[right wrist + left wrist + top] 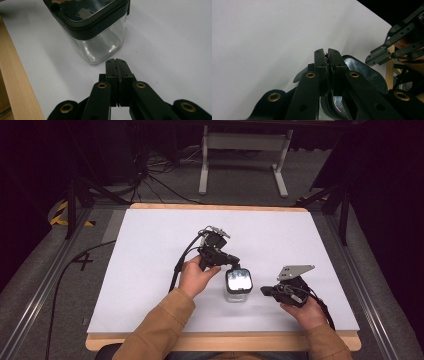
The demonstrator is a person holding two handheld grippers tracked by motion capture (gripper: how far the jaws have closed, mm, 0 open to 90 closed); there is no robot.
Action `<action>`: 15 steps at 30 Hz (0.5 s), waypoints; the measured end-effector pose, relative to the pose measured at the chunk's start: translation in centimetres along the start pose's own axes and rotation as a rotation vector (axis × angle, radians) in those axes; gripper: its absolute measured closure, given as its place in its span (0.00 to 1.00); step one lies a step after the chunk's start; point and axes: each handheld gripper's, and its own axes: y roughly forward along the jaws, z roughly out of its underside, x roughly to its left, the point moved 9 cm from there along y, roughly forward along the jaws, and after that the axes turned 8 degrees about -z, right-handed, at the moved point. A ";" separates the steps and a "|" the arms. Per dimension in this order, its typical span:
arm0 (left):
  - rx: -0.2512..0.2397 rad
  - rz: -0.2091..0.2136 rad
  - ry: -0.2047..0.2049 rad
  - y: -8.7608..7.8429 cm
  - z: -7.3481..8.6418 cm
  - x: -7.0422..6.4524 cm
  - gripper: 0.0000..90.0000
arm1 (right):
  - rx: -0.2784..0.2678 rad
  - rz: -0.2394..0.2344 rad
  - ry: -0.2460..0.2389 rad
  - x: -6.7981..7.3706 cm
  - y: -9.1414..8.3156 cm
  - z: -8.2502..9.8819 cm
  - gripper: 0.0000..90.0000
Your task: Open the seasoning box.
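Note:
A clear square jar (238,287) with a black-rimmed lid stands on the white mat (150,255) near the front middle. My left gripper (233,265) hovers at the jar's far left corner, jaws pressed together just over the lid (364,72), and I see nothing between them. My right gripper (265,291) rests low on the mat just right of the jar, also shut and apart from the glass. In the right gripper view its fingertips (116,62) point at the jar's (100,42) lower wall. The left gripper view shows the right gripper (372,58) beyond the lid.
The mat covers a wooden table whose front edge (225,340) lies under the person's forearms. A cable (177,267) trails from the left gripper toward the person. Behind the table are a white stand (245,150) and floor cables.

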 end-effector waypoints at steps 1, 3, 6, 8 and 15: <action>-0.003 0.004 0.001 0.0 0.0 0.0 0.96 | 0.000 -0.001 -0.003 0.1 0.0 -0.1 0.99; -0.003 0.009 -0.005 0.0 0.0 0.0 0.96 | -0.005 -0.004 -0.014 0.4 0.0 -0.3 0.99; -0.002 0.010 0.001 0.0 0.0 0.0 0.96 | -0.008 -0.011 -0.030 0.9 0.0 -0.7 0.99; -0.002 0.007 0.003 0.0 0.0 0.0 0.96 | -0.009 -0.017 -0.037 1.3 0.0 -0.9 0.99; -0.009 0.015 -0.011 0.1 -0.1 0.1 0.96 | -0.013 -0.044 -0.059 2.4 0.2 -1.4 0.99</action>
